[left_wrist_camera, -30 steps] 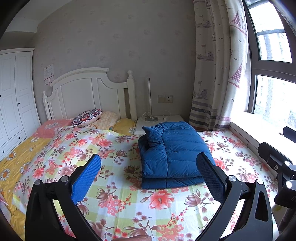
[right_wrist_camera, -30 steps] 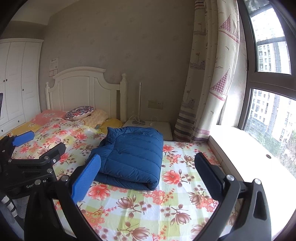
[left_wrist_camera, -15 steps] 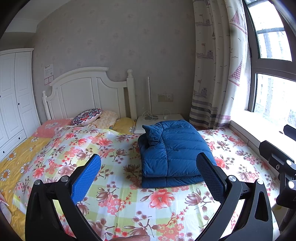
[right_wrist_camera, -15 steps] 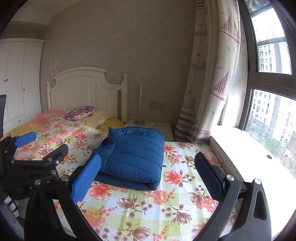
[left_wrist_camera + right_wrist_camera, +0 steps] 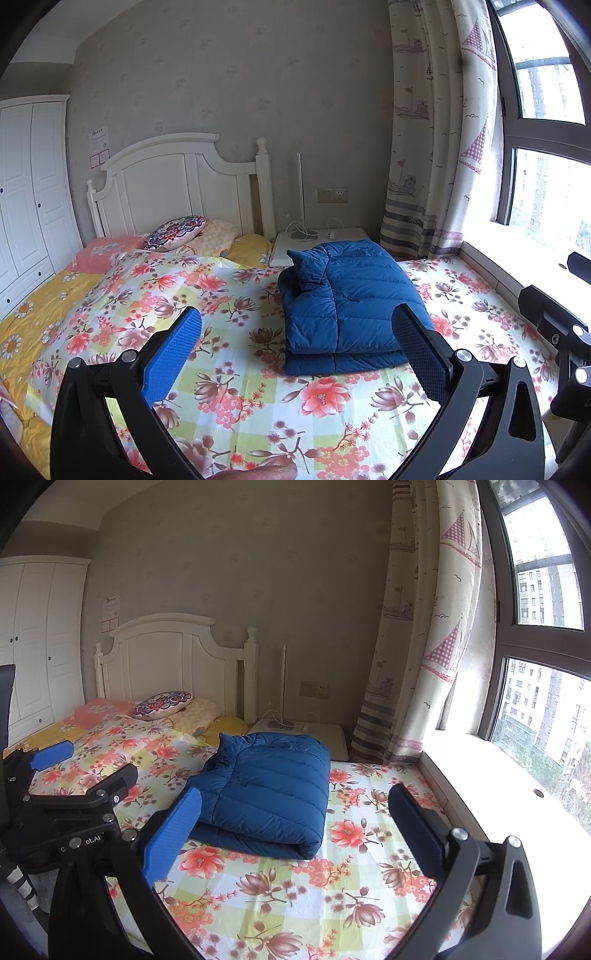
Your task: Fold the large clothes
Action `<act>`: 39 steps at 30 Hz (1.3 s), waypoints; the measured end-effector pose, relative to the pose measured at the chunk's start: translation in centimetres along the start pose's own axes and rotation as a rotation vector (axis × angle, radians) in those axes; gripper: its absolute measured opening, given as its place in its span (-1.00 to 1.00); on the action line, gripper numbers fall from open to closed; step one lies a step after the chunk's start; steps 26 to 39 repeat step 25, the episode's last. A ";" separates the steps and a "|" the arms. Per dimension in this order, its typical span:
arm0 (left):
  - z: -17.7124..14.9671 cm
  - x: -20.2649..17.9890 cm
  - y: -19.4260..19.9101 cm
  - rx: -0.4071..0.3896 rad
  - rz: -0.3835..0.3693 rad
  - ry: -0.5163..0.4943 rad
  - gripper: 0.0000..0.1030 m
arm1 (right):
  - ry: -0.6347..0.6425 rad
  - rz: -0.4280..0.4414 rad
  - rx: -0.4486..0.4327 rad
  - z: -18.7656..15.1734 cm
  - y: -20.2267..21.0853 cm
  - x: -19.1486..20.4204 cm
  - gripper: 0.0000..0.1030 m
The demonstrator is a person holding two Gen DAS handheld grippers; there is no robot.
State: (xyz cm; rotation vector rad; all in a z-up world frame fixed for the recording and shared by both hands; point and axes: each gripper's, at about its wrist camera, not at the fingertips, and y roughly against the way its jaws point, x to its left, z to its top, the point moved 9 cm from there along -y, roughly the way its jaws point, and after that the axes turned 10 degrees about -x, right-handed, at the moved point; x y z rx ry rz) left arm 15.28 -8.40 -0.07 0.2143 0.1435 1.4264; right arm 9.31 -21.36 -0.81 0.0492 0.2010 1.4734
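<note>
A: Quick status. Where's the blue down jacket (image 5: 351, 306) sitting?

B: Lying folded into a compact stack on the floral sheet (image 5: 236, 369), toward the window side of the bed, w/ the nightstand (image 5: 317, 240) just beyond it. Layers are showing along the near edge, and a collar or hood flap is poking up at the far left corner.

A: Grippers?

B: Left gripper (image 5: 295, 354) is hanging w/ jaws spread wide, nothing between the pads. Right gripper (image 5: 295, 834) is the same, spread and gripping nothing. Both are well apart from the jacket, hovering above the sheet on the near side.

A: What's changing vs. a sec ago?

B: Barely anything. Jacket isn't shifting at all; same shape, same spot. Both views are drifting slightly, looks like the person is easing the grippers back or up a touch. In the right view the left gripper (image 5: 74, 805) is showing a bit more at the left edge.

A: Meaning for the task?

B: My read: this garment is looking done. Folds are holding w/o any contact, and nobody's reaching in. Prob. the pause after a finished fold.

A: Anything still nagging?

B: That flap at the corner is sticking up a bit; puffy down tends to spring open, so the stack could be loosening. Can't tell if that matters here.
</note>
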 end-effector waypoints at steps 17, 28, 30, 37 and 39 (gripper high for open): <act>-2.2 -0.7 -4.1 0.033 -0.019 0.006 0.91 | -0.018 0.022 0.052 -2.5 -3.4 0.3 0.95; -9.7 5.7 -14.5 0.415 -0.080 0.056 0.91 | -0.046 -0.110 0.159 -5.7 -10.4 -9.6 0.95; -9.7 5.7 -14.5 0.415 -0.080 0.056 0.91 | -0.046 -0.110 0.159 -5.7 -10.4 -9.6 0.95; -9.7 5.7 -14.5 0.415 -0.080 0.056 0.91 | -0.046 -0.110 0.159 -5.7 -10.4 -9.6 0.95; -9.7 5.7 -14.5 0.415 -0.080 0.056 0.91 | -0.046 -0.110 0.159 -5.7 -10.4 -9.6 0.95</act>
